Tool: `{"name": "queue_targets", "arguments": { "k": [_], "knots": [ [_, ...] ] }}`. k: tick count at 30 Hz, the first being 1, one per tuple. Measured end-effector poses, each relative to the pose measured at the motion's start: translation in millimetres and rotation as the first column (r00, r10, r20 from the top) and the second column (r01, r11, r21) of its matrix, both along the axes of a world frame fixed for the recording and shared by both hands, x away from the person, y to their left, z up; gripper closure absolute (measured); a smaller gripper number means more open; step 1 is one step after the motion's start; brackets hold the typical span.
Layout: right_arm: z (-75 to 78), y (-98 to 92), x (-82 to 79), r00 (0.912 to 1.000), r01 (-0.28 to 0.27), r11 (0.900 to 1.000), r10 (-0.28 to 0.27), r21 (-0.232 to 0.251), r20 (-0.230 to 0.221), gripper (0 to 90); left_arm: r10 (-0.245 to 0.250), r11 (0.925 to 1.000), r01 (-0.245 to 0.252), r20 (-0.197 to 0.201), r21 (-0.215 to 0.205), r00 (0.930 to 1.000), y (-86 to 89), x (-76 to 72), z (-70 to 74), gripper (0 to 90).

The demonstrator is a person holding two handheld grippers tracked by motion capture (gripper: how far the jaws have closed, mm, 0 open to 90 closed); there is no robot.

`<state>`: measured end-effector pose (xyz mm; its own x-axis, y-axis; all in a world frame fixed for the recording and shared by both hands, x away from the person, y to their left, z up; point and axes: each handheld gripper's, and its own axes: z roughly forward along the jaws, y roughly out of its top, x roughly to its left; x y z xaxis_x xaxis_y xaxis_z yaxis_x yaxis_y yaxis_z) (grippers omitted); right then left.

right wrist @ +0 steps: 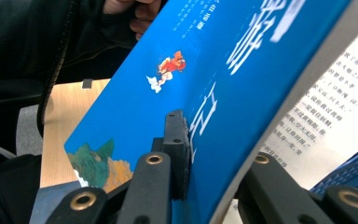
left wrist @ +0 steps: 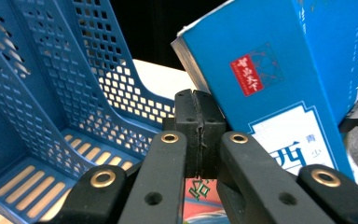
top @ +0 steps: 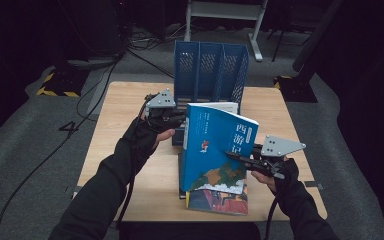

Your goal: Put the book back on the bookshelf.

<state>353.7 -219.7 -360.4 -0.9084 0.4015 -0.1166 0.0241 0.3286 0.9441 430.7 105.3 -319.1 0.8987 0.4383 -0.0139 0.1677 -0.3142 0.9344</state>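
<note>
Blue book [top: 215, 145] front cover: large white characters 西游记, running down.
Blue book spine [left wrist: 270, 88]: red square seal, white characters too small to read; below it a white panel with a large blue 西.
Open page [right wrist: 326, 116]: printed Chinese text, blurred, unreadable.

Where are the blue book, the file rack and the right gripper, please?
Blue book [top: 207, 145]: high view, front cover.
File rack [top: 210, 65]: high view, a divider wall.
Right gripper [top: 232, 156]: high view, tips on the cover.

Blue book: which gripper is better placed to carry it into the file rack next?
Right. The right gripper already clamps the blue book; the left gripper is shut, holding nothing, beside the blue file rack.
</note>
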Motion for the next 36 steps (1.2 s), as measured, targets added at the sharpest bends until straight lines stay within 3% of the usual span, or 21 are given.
{"name": "queue_targets", "arguments": {
  "k": [9, 19, 29, 33, 36],
  "knots": [
    [0.6, -0.8, -2.3, 0.9994, 0.026, 1.0, -0.026, 0.002, 0.024, 80.2, -0.023, 0.9997, 0.023, 0.048, -0.003, 0.9986, -3.6, -13.7, 11.7, 90.0],
    [-3.9, 0.4, -23.2, 0.996, 0.017, 1.0, -0.017, -0.005, 0.088, 80.9, -0.032, 0.9993, 0.034, 0.106, -0.015, 0.9938, 2.1, -39.6, 14.4, 89.0],
    [-6.3, -1.1, -36.5, 0.9949, -0.035, 0.999, 0.034, 0.008, 0.095, 81.4, -0.012, 0.999, 0.017, 0.118, -0.041, 0.993, 14.8, -59.6, 13.1, 71.9],
    [-6.9, -1.5, -41.5, 0.9936, -0.043, 0.999, 0.042, 0.006, 0.105, 81.4, 0.038, 0.999, -0.034, 0.129, -0.028, 0.9909, 24.1, -68.8, 8.1, 57.0],
    [-6.9, -1.7, -43.1, 0.9932, -0.043, 0.999, 0.042, 0.005, 0.108, 81.4, 0.056, 0.9984, -0.055, 0.129, -0.013, 0.9901, 30.2, -74.1, 3.5, 54.7]
  ]
}}
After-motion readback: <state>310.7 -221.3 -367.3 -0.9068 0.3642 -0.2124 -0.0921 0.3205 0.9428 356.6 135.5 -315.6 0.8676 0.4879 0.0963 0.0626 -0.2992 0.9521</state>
